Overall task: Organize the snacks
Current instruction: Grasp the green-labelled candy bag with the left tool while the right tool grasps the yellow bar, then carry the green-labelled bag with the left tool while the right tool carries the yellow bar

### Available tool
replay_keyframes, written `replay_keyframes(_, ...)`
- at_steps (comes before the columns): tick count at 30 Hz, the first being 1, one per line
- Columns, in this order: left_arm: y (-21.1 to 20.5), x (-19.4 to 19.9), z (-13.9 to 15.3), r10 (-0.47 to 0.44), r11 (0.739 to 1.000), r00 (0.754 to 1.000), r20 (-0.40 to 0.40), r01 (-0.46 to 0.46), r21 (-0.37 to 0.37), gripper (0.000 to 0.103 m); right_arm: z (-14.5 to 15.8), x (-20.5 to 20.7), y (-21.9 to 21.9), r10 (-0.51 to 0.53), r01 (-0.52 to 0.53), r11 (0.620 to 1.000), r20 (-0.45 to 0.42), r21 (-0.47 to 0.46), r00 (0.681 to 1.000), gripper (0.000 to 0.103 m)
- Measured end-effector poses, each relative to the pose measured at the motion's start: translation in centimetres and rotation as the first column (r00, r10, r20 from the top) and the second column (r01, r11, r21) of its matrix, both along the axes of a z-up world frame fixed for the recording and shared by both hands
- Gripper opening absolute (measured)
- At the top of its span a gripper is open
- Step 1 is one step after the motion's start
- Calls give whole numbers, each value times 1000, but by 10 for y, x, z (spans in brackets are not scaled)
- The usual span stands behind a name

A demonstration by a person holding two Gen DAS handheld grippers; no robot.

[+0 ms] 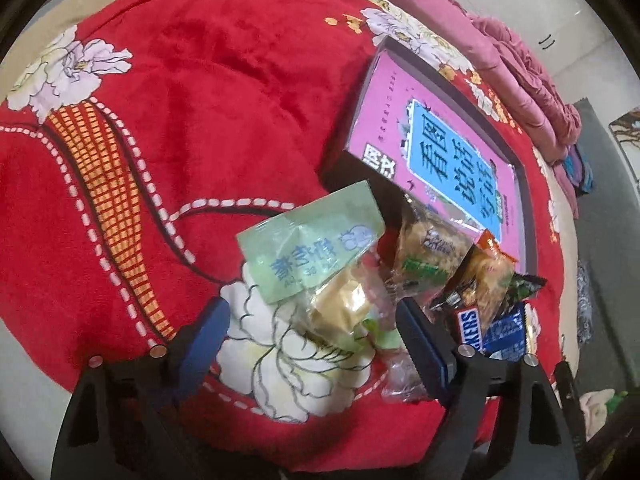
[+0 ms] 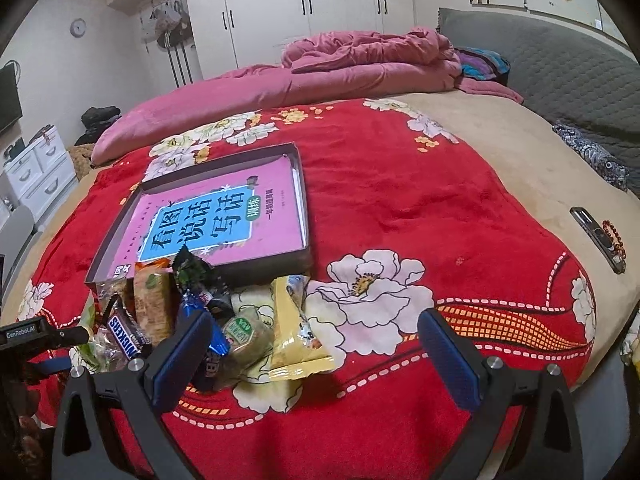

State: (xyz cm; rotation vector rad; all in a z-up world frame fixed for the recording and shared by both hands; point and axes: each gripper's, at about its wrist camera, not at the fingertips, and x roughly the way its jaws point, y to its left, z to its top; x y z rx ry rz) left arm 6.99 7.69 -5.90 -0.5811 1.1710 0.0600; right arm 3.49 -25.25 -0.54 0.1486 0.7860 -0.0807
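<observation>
Straddling green packet (image 1: pixel 308 248), L gripper (image 1: pixel 312 332) jaws apart.

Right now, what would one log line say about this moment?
left fingers: open around clear snack packet | right fingers: open, empty | snack pile: on red blanket | tray: no snacks

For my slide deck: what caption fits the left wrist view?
Open left claw straddling a clear-wrapped snack in a pile beside a shallow box on a red blanket.

A home bedroom: bed (image 2: pixel 400 184) with red floral blanket (image 2: pixel 400 216), white wardrobes (image 2: pixel 304 8) behind
</observation>
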Motion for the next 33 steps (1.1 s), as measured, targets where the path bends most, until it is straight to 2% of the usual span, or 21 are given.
replay_keyframes(6,-6,9,-6,6,1000,1000,-9,-6,7,78,-11,22,-7,0,-2,1000,-78,-31,997,103)
replay_keyframes(8,-7,13,-8,9,1000,1000,-8,-9,9,76,-19,32,-6,21,-26,999,-115,-36,993,99)
replay_keyframes(10,-7,15,-10,12,1000,1000,-9,-12,16,73,-27,42,-3,48,-53,998,-147,-31,988,91)
replay_keyframes(12,-7,16,-11,11,1000,1000,-12,-11,21,70,-35,52,0,70,-77,996,-170,-35,983,74)
replay_keyframes(15,-7,19,-13,9,1000,1000,-19,-8,28,67,-44,62,7,110,-120,992,-196,-41,974,58)
replay_keyframes(16,-8,21,-14,7,999,1000,-20,-6,32,66,-46,65,9,122,-133,990,-201,-42,972,56)
replay_keyframes(19,-8,21,-15,1,999,1000,-22,0,46,58,-51,69,16,164,-176,984,-209,-36,964,40)
replay_keyframes(21,-8,21,-15,-7,998,1000,-20,8,58,47,-54,72,18,193,-200,980,-213,-16,958,26)
replay_keyframes(24,-7,19,-15,-20,998,1000,-17,21,57,37,-55,73,19,200,-204,979,-213,1,956,23)
replay_keyframes(33,0,6,-8,-36,999,999,20,36,-23,33,-26,52,3,183,-179,981,-59,70,981,22)
